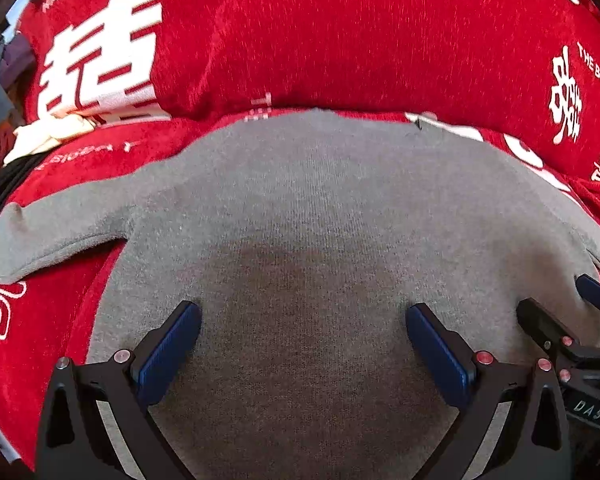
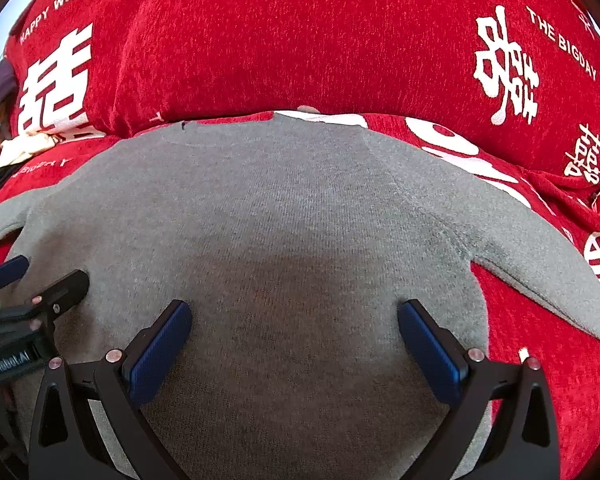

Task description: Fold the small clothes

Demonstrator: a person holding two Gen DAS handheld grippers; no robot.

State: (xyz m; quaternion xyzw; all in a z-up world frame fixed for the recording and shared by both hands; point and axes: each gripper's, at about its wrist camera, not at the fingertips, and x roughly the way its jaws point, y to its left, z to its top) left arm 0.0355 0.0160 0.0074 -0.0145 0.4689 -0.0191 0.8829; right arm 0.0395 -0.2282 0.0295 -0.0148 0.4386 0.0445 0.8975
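A small grey knit sweater lies flat on a red cover, neckline at the far end, one sleeve spread to the left. It also shows in the right wrist view, with the other sleeve spread right. My left gripper is open and empty, just above the sweater's lower body. My right gripper is open and empty beside it, over the same lower part. The right gripper shows at the right edge of the left wrist view; the left gripper shows at the left edge of the right wrist view.
The red cover with white characters and lettering lies over a sofa seat and a bulging backrest behind the sweater. Other clothes, cream and black, are piled at the far left.
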